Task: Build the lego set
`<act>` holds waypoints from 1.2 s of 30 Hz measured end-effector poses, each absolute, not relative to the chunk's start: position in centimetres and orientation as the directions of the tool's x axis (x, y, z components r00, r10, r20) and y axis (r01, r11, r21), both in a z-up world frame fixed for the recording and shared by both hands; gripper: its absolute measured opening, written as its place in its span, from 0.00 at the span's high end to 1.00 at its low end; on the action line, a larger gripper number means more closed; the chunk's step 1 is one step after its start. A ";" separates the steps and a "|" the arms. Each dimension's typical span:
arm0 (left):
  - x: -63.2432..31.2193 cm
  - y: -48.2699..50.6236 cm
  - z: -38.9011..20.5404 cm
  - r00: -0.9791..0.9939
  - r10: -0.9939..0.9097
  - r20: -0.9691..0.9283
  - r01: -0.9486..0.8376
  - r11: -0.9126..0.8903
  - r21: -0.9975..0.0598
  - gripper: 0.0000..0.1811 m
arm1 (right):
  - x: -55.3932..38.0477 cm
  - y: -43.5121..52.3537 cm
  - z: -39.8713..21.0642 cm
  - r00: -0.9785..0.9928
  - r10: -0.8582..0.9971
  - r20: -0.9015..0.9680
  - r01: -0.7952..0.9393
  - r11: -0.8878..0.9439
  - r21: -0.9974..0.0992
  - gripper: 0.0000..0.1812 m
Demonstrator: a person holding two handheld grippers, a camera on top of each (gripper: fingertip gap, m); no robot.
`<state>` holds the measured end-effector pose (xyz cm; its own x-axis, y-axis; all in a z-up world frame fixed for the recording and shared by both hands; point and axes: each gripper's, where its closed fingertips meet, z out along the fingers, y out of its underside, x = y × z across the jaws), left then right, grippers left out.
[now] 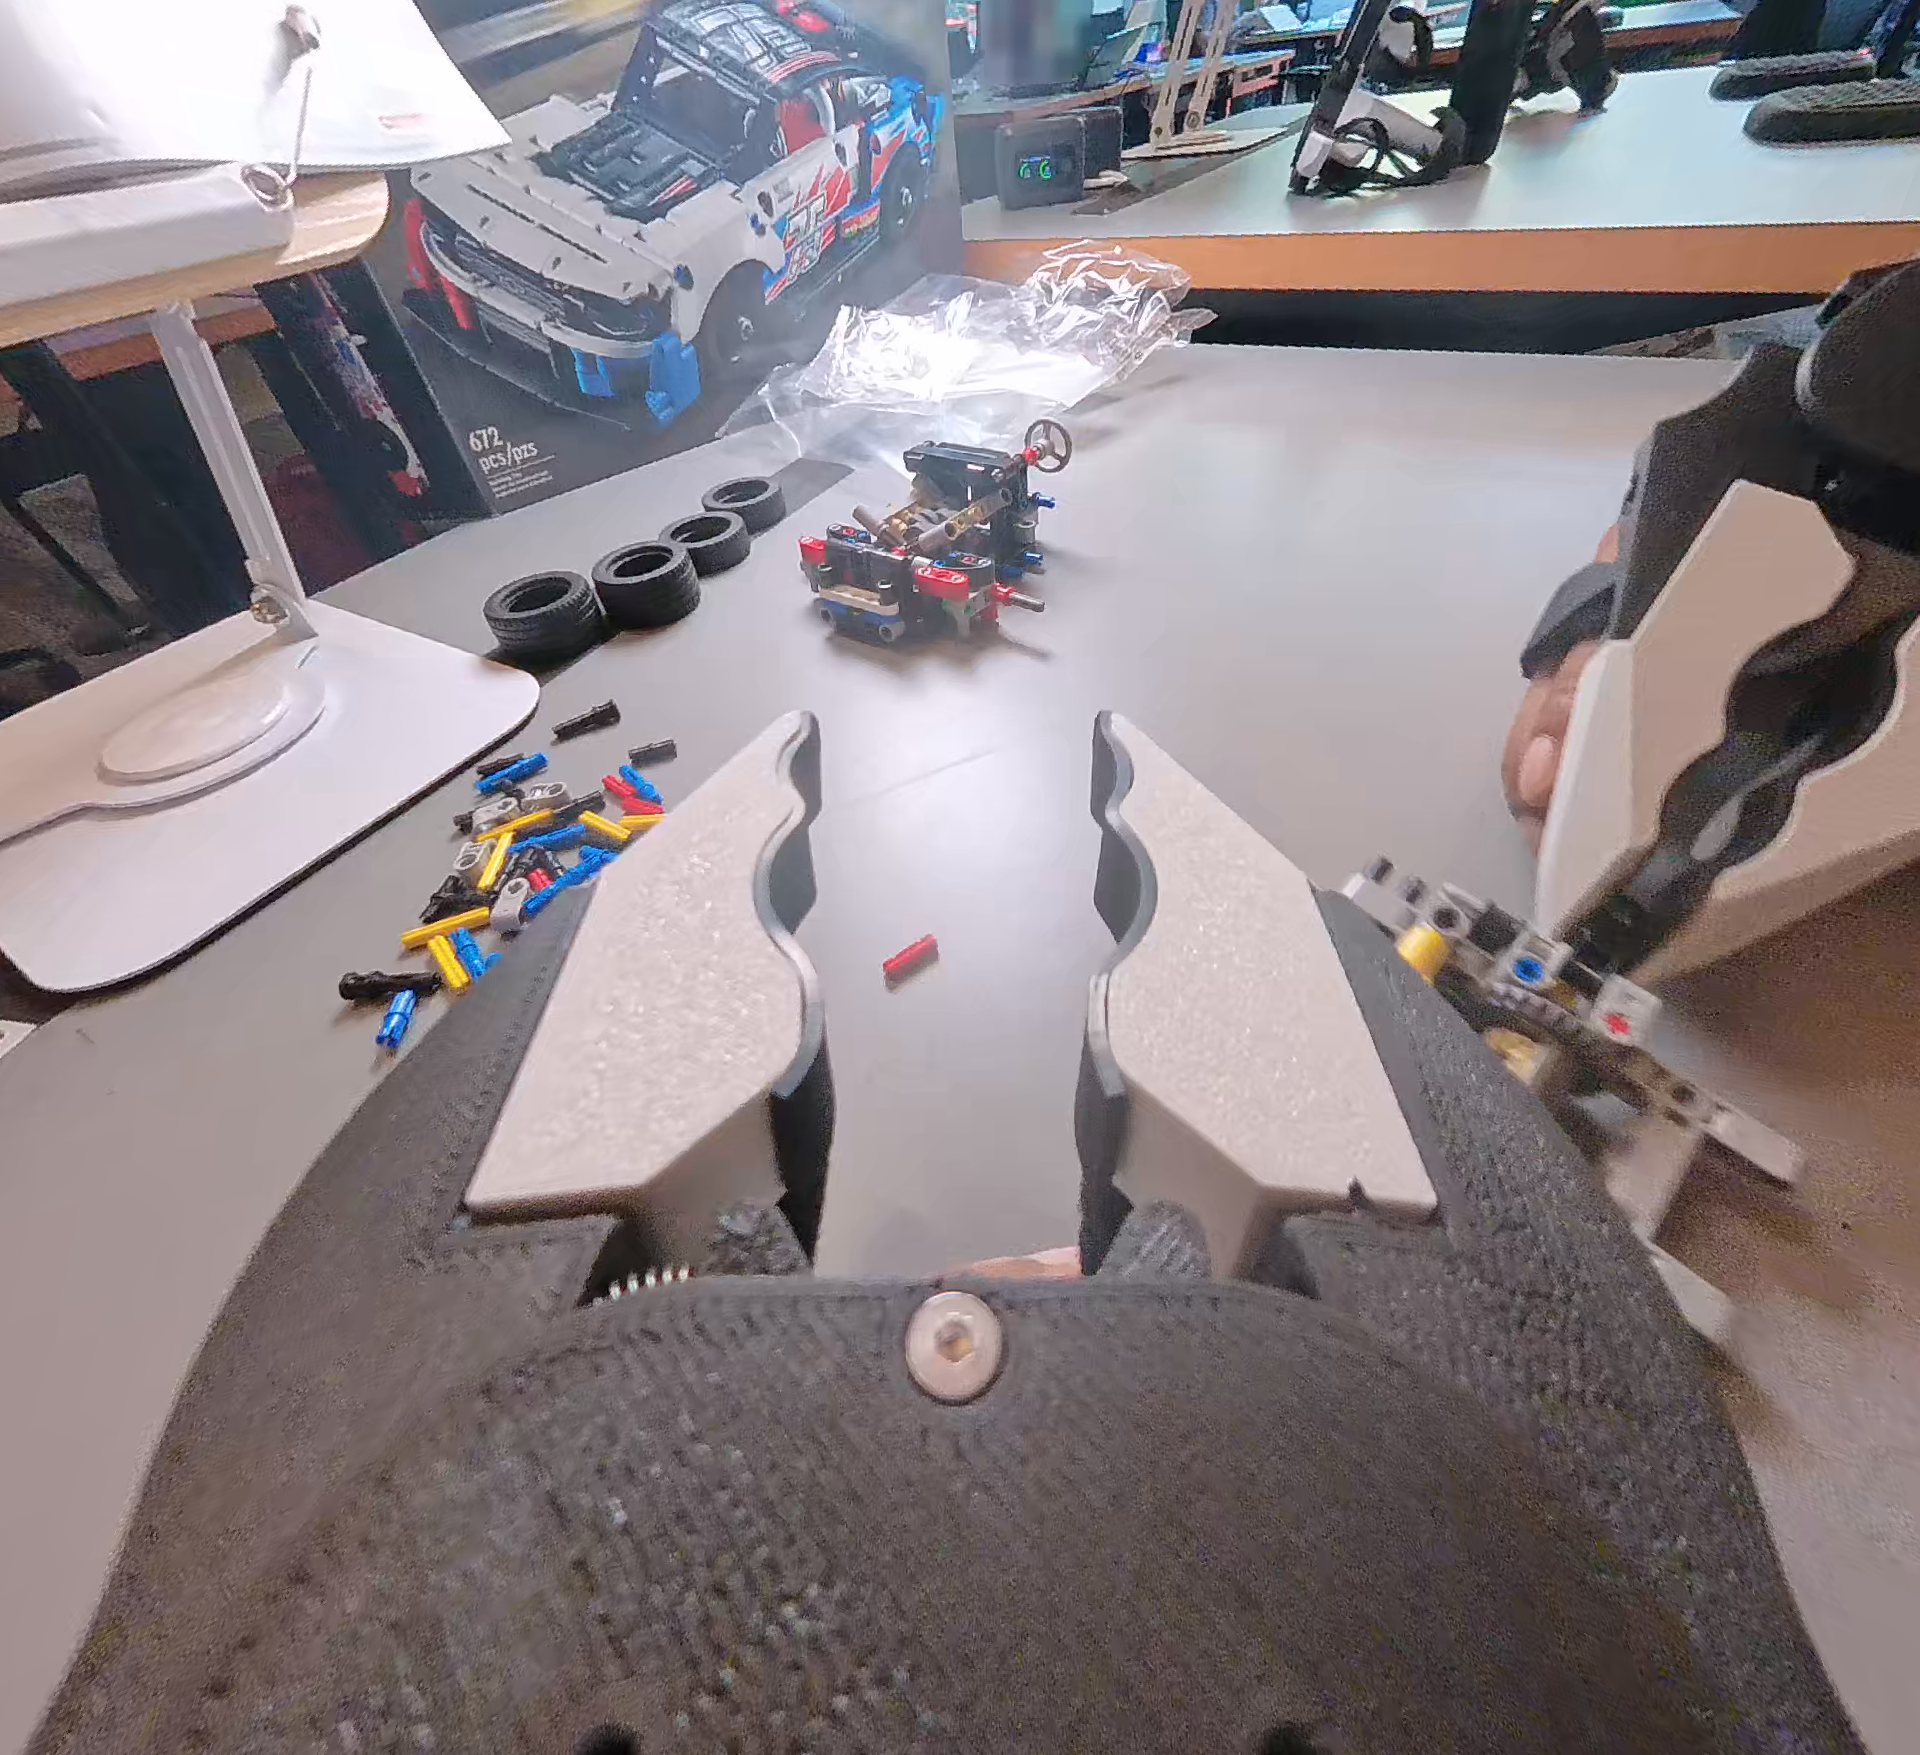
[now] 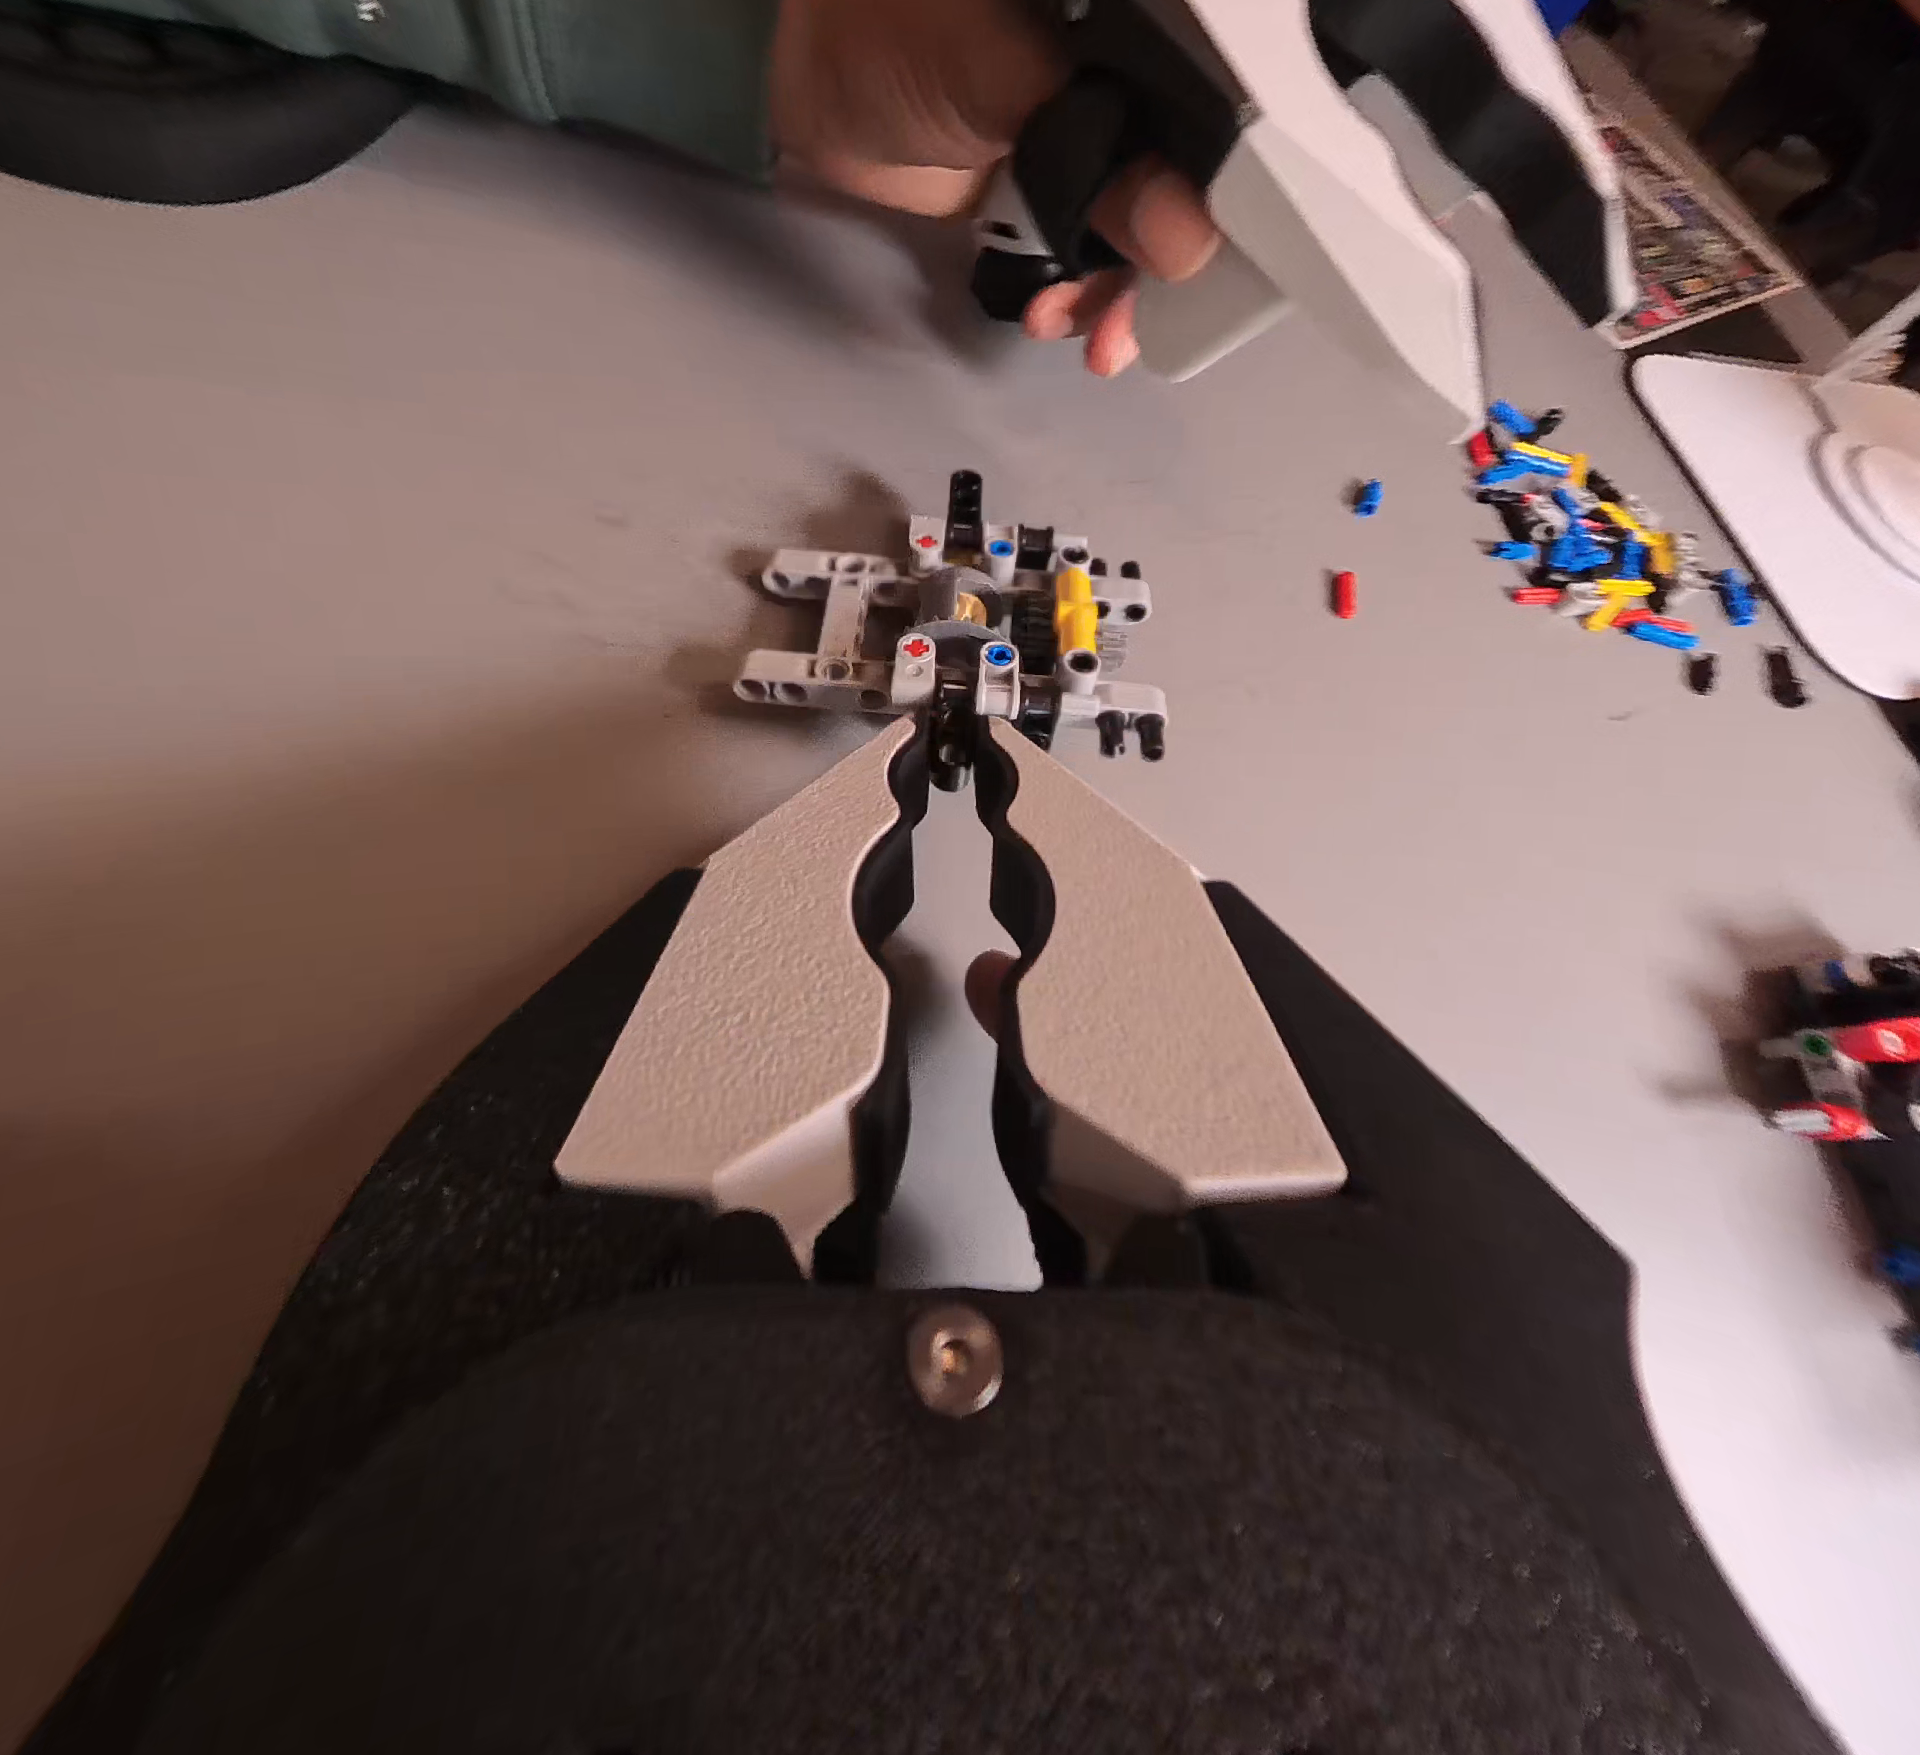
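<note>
Assembly is sitting partway along, by my reading: the grey frame module (image 2: 935,625), with its yellow block and gears fitted, is lying flat on the bench (image 2: 416,510), and a second, darker chassis module (image 1: 925,542) with a steering wheel is standing farther from the frame module, toward the set's box (image 1: 665,178). Four tyres (image 1: 634,578) are waiting unmounted in a row near that chassis, and a pile of loose pins (image 1: 520,853) is lying on the far side of the left claw from the frame module, so most of the build is looking undone.

The right claw (image 2: 954,739) is pinching narrow on a black connector at the frame module's near edge. The left claw (image 1: 956,770) is hanging wide and empty beside the frame module, with a lone red pin (image 1: 910,959) lying on the bench between its fingers.

In the right wrist view the frame module's long axis is running left to right across the claw's line, its two open grey arms pointing left.
</note>
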<state>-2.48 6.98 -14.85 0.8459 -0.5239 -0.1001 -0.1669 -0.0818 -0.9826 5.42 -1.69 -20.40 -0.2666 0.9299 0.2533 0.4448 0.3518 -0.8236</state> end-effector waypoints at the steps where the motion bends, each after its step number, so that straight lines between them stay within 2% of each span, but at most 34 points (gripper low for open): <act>1: -2.3 6.9 -14.9 0.840 -0.533 -0.106 -0.175 -0.080 -0.981 0.72 | 5.4 -1.2 -20.2 -0.244 0.932 0.267 0.438 0.351 -0.827 0.97; 5: -1.6 6.6 -15.3 0.799 -0.595 -0.085 -0.183 -0.106 -0.977 0.66 | 5.1 1.0 -19.9 -0.162 0.899 0.407 0.421 0.436 -0.796 0.97; 9: -2.1 6.9 -15.1 0.790 -0.613 0.012 -0.098 -0.145 -0.985 0.61 | 3.7 2.5 -19.2 -0.140 0.858 0.494 0.381 0.507 -0.773 0.97; 12: -3.9 8.4 -13.4 0.815 -0.573 0.088 0.024 -0.118 -0.993 0.60 | 1.6 3.4 -18.3 -0.179 0.863 0.472 0.379 0.503 -0.777 0.97; 15: -6.7 10.2 -9.3 0.831 -0.524 0.189 0.210 -0.019 -0.977 0.62 | -1.1 4.1 -17.5 -0.242 0.878 0.414 0.390 0.478 -0.787 0.97; 18: -8.4 10.7 -6.2 0.830 -0.507 0.231 0.309 0.075 -0.948 0.64 | -3.3 5.3 -16.9 -0.241 0.884 0.401 0.385 0.467 -0.796 0.97; 21: -6.6 9.7 -7.0 0.821 -0.557 0.123 0.186 0.057 -0.981 0.65 | -3.8 5.5 -16.5 -0.209 0.911 0.356 0.320 0.408 -0.855 0.97; 24: -6.0 9.7 -9.0 0.827 -0.558 0.064 0.078 0.001 -0.997 0.64 | -2.9 6.3 -17.6 -0.209 0.919 0.334 0.328 0.388 -0.861 0.97; 29: -6.6 10.6 -10.2 0.815 -0.557 0.158 0.121 -0.103 -0.987 0.63 | -2.1 7.6 -16.2 -0.177 0.956 0.232 0.271 0.274 -0.923 0.97; 36: -3.9 9.8 -12.4 0.663 -0.672 0.328 0.211 -0.253 -0.944 0.60 | -1.5 6.7 -13.9 -0.213 0.971 0.111 0.170 0.149 -0.974 0.97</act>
